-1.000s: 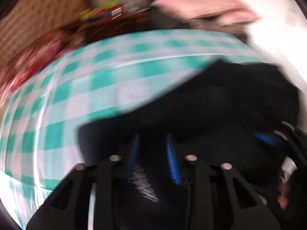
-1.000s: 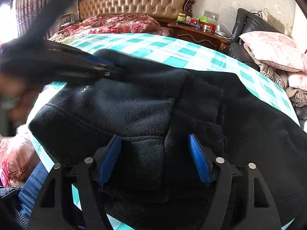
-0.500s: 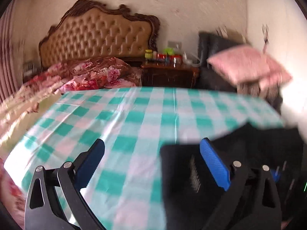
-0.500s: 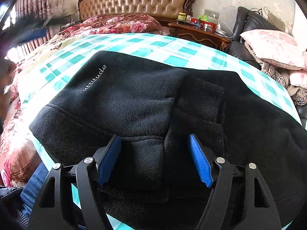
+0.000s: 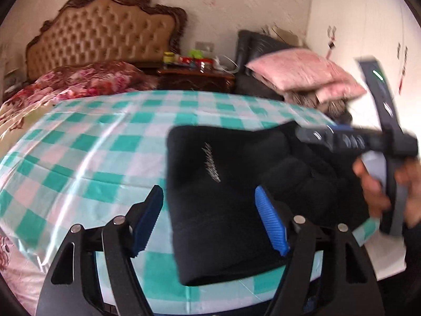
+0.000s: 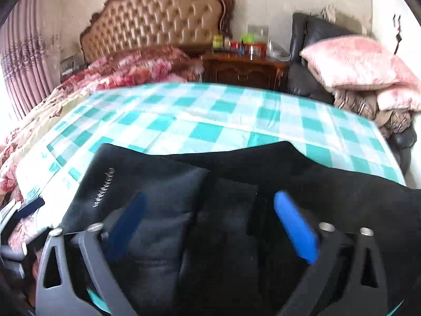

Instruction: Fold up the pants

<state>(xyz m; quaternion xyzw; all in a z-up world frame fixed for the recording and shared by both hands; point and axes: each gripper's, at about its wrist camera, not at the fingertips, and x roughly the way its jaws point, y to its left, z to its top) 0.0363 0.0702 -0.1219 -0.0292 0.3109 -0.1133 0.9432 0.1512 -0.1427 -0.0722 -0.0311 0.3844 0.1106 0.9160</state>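
**Folded pants on the checked cloth, both grippers off them**

I see the cloth filling mid-frame in both views, with bare checks left of and behind the pants. The pants lie folded, lower right in the left view and across the bottom in the right view; their near edge sits close to the cloth's front edge. No containers hold anything I can make out; small jars on the nightstand are too blurred to read.

Only the left view shows my right hand at the right edge.

My left gripper is closing, its jaws still apart and pressing on nothing. My right gripper is opening wide above the fabric.
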